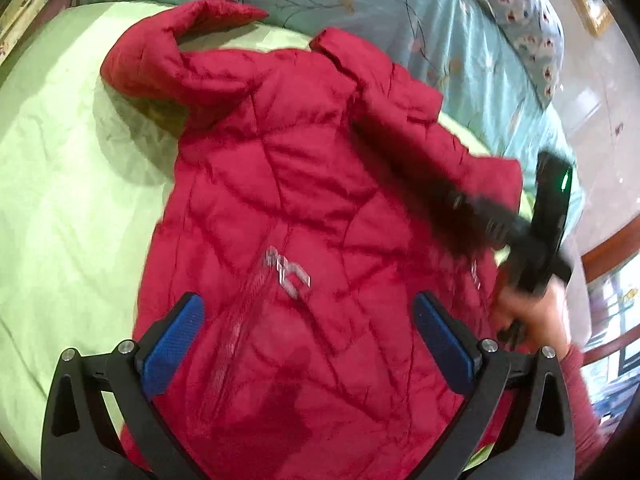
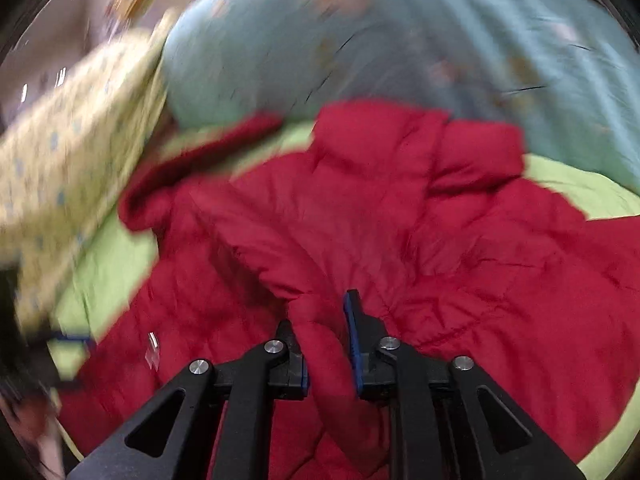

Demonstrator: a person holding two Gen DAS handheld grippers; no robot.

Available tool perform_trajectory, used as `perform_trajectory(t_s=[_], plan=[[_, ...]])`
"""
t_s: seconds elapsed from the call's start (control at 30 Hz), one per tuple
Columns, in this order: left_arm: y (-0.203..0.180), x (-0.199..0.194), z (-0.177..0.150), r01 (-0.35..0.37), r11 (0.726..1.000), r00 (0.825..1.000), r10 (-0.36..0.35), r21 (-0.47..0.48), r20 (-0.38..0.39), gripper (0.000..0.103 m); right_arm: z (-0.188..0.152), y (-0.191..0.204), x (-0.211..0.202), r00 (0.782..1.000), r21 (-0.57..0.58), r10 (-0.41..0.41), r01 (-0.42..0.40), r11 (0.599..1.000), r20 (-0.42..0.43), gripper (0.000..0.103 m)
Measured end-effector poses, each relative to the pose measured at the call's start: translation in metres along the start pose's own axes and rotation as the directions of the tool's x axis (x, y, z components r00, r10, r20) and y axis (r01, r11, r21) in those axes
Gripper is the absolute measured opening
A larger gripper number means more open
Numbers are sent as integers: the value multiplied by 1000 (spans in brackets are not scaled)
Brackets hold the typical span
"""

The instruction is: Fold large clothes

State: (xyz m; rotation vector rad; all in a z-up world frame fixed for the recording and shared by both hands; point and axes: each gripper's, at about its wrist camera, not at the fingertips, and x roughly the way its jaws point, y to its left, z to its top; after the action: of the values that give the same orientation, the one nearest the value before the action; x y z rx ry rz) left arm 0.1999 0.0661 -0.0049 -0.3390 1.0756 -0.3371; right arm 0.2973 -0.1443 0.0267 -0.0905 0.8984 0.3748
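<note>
1. Right claw (image 2: 326, 344) was nipped nearly closed on a puffy fold of the red jacket (image 2: 360, 220), likely a sleeve; left claw (image 1: 308, 320) hung wide open above the jacket's back, holding nothing.
2. Jacket lay spread on the green sheet (image 1: 60, 180) of the bed, other sleeve (image 1: 160, 52) out to the side.
3. Best handling, judged: carry the pinched fold across the back, lay it flat, and only then let go; the padding looked prone to springing back.
4. Left claw could press the body down to stop sliding.

Open green sheet (image 1: 60, 184) left of left gripper (image 1: 308, 336); red jacket (image 1: 280, 184) ahead, teal quilt (image 1: 360, 4) beyond, right gripper (image 1: 460, 200) crossing right.
</note>
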Motion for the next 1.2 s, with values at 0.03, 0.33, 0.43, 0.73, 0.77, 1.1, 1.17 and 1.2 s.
perform_trajectory(t_s=[0.03,0.33,0.43,0.73,0.77,1.1,1.17,1.2], plan=[[0,1,7,10,1000,1000,-10,-2,5,103,-2,2,4,1000,-10,-8,8,1000,-12,22],[-42,55,100,78,992,997,-78,95,-8,103,-16,8,5,998,-4,67,-67,998,-7,64],[-54,85,119,49,991,998,-43,127,-51,103,-20,2,0,997,17,77,-77,997,-3,64],[-60,117,121,45,984,995,-30,172,-92,18,-42,-15,-29,995,82,96,-98,992,25,64],[-55,107,120,26,985,998,-16,173,-58,17,-44,-19,-35,995,92,92,-95,991,37,64],[-23,82,106,-203,954,978,188,222,87,18,-28,-76,-63,985,240,-95,59,969,142,65],[-21,77,104,-223,951,973,205,214,104,19,-20,-89,-48,986,266,-123,90,960,108,65],[-23,73,103,-235,949,969,214,209,120,21,-18,-96,-38,989,283,-131,105,953,74,65]])
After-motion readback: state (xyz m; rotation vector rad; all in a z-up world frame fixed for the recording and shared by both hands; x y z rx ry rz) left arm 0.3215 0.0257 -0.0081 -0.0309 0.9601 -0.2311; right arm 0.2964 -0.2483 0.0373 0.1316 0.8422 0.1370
